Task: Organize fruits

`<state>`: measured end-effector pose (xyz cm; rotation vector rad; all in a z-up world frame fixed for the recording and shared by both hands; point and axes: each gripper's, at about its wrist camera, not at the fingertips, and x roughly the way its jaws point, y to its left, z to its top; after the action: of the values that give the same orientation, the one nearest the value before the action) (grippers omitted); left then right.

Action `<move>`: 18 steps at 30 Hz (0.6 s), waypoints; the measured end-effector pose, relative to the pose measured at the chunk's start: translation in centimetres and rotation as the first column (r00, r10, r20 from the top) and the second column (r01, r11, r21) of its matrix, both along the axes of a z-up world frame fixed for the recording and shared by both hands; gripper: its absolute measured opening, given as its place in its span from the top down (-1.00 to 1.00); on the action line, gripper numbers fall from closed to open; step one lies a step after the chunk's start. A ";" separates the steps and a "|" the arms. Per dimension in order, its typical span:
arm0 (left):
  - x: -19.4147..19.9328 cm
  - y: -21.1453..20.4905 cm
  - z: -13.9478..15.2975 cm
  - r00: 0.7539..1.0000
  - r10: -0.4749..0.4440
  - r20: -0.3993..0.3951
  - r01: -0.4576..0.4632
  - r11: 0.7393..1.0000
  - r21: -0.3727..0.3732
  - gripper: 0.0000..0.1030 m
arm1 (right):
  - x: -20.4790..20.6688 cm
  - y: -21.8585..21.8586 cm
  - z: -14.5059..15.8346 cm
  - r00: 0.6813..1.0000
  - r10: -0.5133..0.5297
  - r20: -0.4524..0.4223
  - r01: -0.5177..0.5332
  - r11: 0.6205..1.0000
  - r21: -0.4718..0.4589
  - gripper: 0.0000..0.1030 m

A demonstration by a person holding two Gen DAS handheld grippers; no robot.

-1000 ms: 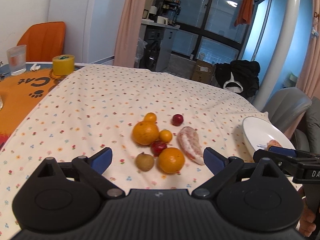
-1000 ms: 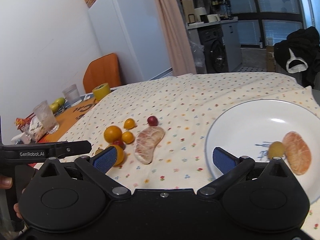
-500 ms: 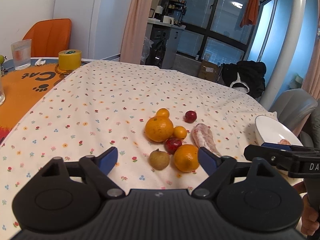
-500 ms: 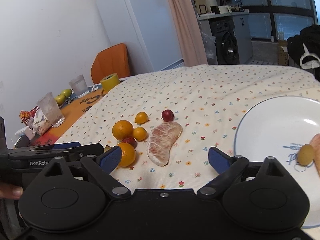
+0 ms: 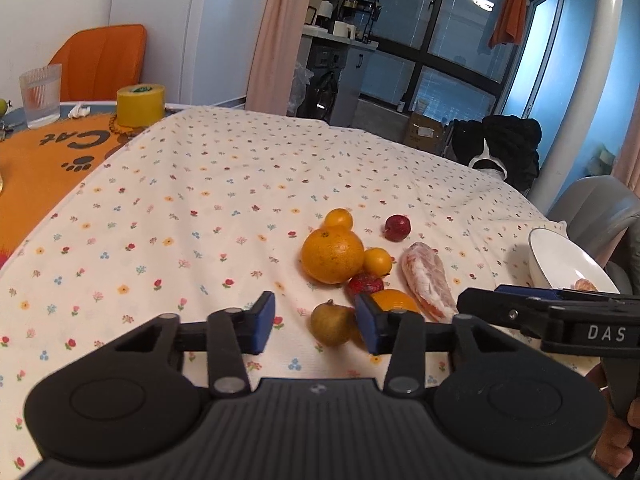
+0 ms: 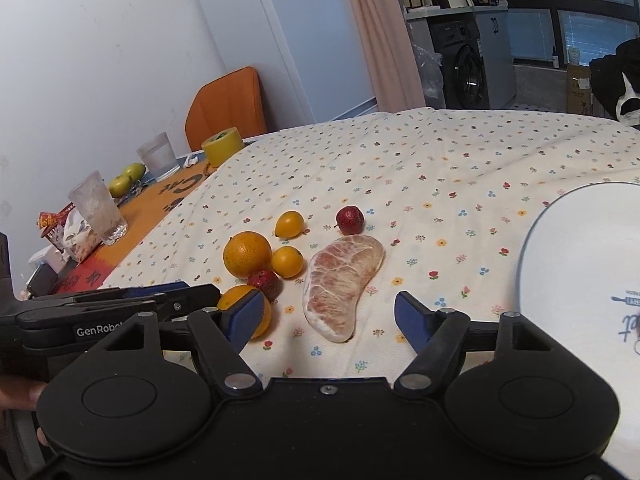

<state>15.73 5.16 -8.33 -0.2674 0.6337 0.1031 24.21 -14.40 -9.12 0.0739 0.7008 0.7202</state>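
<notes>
The left gripper [image 5: 314,322] has narrowed around the brownish fruit [image 5: 331,322] (not yet gripped); right gripper [image 6: 328,318] stays spread over the pomelo segment [image 6: 340,280].

Fruit cluster [image 5: 352,272] left of plate [image 5: 560,256]

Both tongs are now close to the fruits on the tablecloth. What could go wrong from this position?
1. The left tongs frame the small brown fruit, which lies against an orange and a red fruit; closing may push them and make them roll.
2. The right tongs are open around the peeled pomelo piece; it looks soft and could be squashed.
3. The two tongs are near each other and could collide.
</notes>
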 end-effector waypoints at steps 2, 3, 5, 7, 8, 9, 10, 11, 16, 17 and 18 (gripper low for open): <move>0.0 0.1 0.0 1.000 -0.004 0.003 0.004 1.000 -0.001 0.23 | 0.1 0.3 -0.1 1.000 0.007 0.001 -0.007 1.000 -0.004 -0.38; 0.0 0.0 0.0 1.000 -0.007 0.005 0.007 1.000 0.004 0.24 | 0.2 0.5 -0.2 1.000 0.009 0.001 -0.009 1.000 -0.009 -0.38; 0.0 -0.1 0.0 1.000 -0.009 0.008 0.009 1.000 0.011 0.24 | 0.3 0.9 -0.4 1.000 0.010 -0.002 -0.010 1.000 -0.014 -0.36; -0.1 -0.1 -0.1 1.000 -0.012 0.011 0.012 1.000 0.013 0.25 | 0.4 1.3 -0.6 1.000 0.013 -0.009 -0.013 1.000 -0.015 -0.34; -0.1 -0.1 -0.1 1.000 -0.015 0.012 0.014 1.000 0.013 0.26 | 0.5 1.4 -0.7 1.000 0.014 -0.011 -0.014 1.000 -0.018 -0.32; 0.0 -0.1 -0.1 1.000 -0.017 0.013 0.017 1.000 0.016 0.26 | 0.6 1.6 -0.8 1.000 0.014 -0.011 -0.014 1.000 -0.022 -0.29; -0.1 -0.1 -0.1 1.000 -0.020 0.014 0.020 1.000 0.018 0.26 | 0.6 1.7 -0.9 1.000 0.015 -0.011 -0.015 1.000 -0.026 -0.29; -0.1 0.0 -0.1 1.000 -0.023 0.014 0.023 1.000 0.017 0.26 | 0.7 1.8 -1.0 1.000 0.015 -0.013 -0.016 1.000 -0.025 -0.29; -0.2 0.2 0.1 1.000 -0.022 0.013 0.021 1.000 0.012 0.26 | 1.1 2.1 -1.3 1.000 0.008 -0.013 -0.008 1.000 -0.030 -0.26; -0.3 0.3 0.1 1.000 -0.020 0.013 0.020 1.000 0.013 0.26 | 1.2 2.3 -1.3 1.000 0.007 -0.011 -0.008 0.999 -0.033 -0.25; -0.3 0.3 0.2 1.000 -0.018 0.011 0.018 1.000 0.013 0.26 | 1.3 2.4 -1.3 1.000 0.007 -0.008 -0.008 0.999 -0.039 -0.23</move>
<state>15.44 5.47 -8.14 -0.2500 0.6236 0.0886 25.53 -12.00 -10.46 0.0387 0.7222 0.7135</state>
